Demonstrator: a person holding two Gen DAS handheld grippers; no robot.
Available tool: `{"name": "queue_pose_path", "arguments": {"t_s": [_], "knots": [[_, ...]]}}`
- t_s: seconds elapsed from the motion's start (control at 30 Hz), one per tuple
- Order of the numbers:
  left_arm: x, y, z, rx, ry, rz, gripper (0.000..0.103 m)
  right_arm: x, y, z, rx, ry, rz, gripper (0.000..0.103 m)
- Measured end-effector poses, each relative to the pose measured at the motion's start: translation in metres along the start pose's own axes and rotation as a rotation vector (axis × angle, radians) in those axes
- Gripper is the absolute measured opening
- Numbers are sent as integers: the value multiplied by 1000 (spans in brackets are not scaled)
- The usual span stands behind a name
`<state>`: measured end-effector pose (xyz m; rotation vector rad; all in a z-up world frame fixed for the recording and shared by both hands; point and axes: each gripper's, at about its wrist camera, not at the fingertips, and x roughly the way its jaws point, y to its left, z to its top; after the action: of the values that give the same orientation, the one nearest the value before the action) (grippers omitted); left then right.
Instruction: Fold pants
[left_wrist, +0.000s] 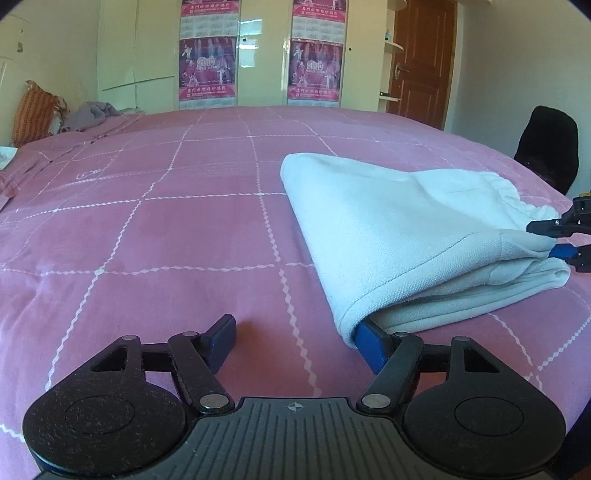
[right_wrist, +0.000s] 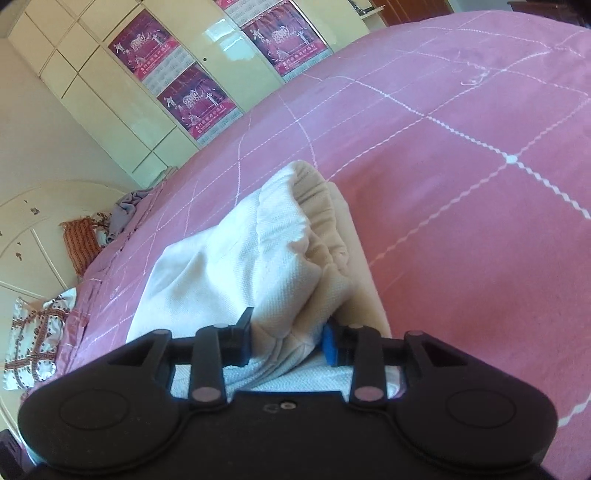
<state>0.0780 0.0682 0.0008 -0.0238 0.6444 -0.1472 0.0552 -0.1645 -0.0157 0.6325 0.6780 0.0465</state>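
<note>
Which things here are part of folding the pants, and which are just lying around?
Part of the job:
white pants
left gripper
right gripper
pink bedspread

Lying about:
orange pillow
grey cloth
patterned cloth
black chair

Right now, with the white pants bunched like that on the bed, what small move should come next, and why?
Probably close the left hand-held gripper on the near corner of the pants: one finger is already under it, jaws open, while the right hand-held gripper pinches the waistband end.
</note>
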Motion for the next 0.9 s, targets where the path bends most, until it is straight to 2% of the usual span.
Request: {"name": "queue_pose_path", "arguments": {"t_s": [0.03, 0.07, 0.1, 0.13, 0.2, 0.23, 0.3, 0.33, 0.37, 0.4, 0.43, 0.47, 0.53, 0.57, 0.67, 0.77, 0.83, 0.9], "knots": [[-10, 4, -1, -33, -24, 12, 70, -4, 1, 4, 1, 5, -2, 42], [-20, 6, 0, -55, -65, 33, 70, -12, 2, 6, -11, 4, -17, 53], [-27, 6, 3, -68, -112, 36, 70, -22, 4, 9, -44, -14, -41, 59], [-34, 4, 10, -75, -161, 26, 68, -32, 10, 13, -104, -56, -69, 57], [-30, -9, 30, -68, -209, -22, 58, -44, 26, 19, -241, -114, -108, 33], [-23, -18, 40, -71, -214, -57, 55, -44, 35, 23, -297, -119, -104, 30], [-2, -37, 55, -75, -201, -138, 44, -36, 51, 26, -380, -123, -88, 22], [10, -48, 58, -56, -180, -159, 42, -28, 59, 28, -430, -117, -88, 20], [27, -58, 56, -30, -123, -169, 42, -21, 63, 27, -468, -106, -86, 18], [46, -63, 52, -20, -27, -170, 42, -13, 65, 23, -505, -88, -90, 14], [58, -65, 45, -16, 12, -179, 42, -1, 64, 17, -555, -44, -135, 14], [58, -66, 44, 0, 1, -183, 42, 10, 59, 12, -583, 0, -190, 14], [54, -64, 59, 0, -4, -180, 42, 10, 52, 9, -590, 14, -173, 14], [50, -62, 69, -4, -44, -173, 42, 8, 55, 13, -597, 21, -170, 14], [60, -60, 102, -16, -99, -174, 42, 0, 72, 36, -595, -61, -115, 17], [98, -60, 120, -17, -41, -184, 42, 21, 88, 59, -624, -95, -103, 18], [137, -63, 118, -7, 116, -189, 42, 51, 87, 66, -656, -31, -145, 18], [146, -66, 113, 30, 133, -192, 42, 89, 71, 67, -663, 122, -241, 20]]}}
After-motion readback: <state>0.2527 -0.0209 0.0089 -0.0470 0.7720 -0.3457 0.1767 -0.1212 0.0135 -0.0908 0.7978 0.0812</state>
